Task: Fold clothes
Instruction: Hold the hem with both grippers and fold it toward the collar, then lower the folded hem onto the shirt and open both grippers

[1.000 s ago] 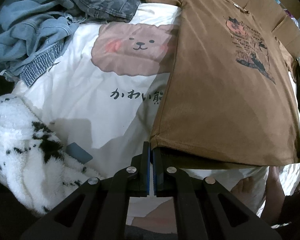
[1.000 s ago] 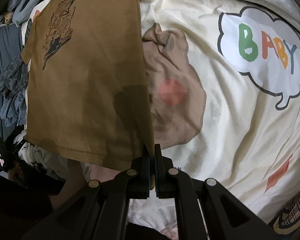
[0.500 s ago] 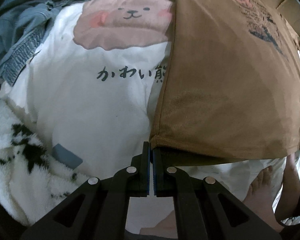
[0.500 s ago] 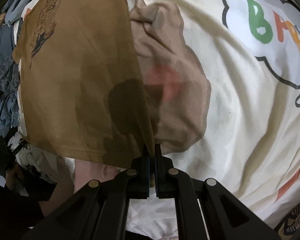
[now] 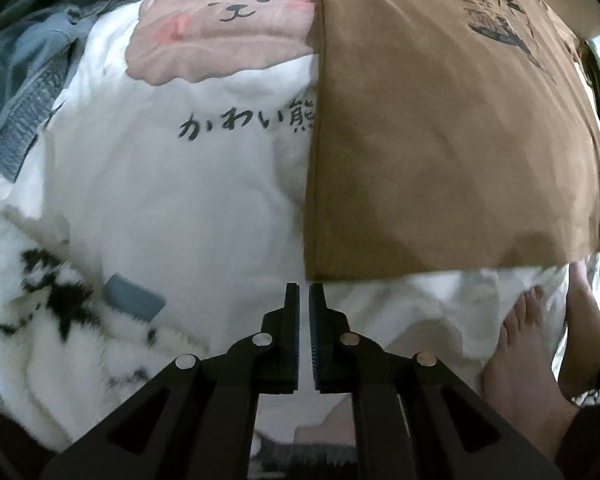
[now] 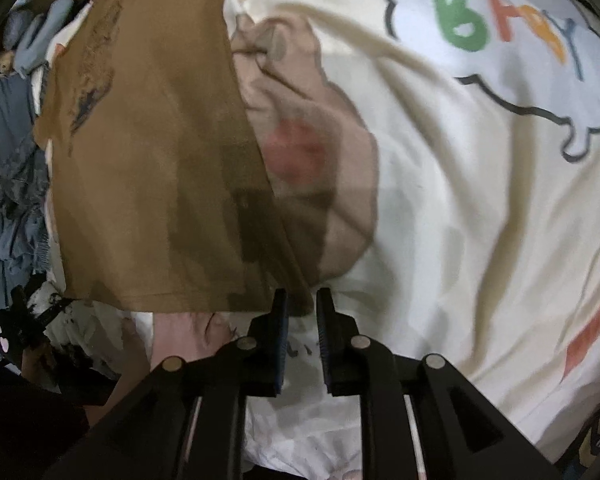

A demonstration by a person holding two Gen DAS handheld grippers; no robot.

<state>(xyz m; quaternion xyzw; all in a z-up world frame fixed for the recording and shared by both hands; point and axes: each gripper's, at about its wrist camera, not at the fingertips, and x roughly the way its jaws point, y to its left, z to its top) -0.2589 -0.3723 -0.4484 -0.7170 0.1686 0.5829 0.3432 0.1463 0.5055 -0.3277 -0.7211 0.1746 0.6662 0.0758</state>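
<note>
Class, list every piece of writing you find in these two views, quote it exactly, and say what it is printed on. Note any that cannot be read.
"かわい熊" in black, last character partly covered, on the white bear-print bed cover, below the pink bear face.
"BABY" in green, red, orange and blue letters, in the white speech cloud on the cream bed cover.
Dark printed graphic on the brown cotton T-shirt: lettering too small and blurred to read.
</note>
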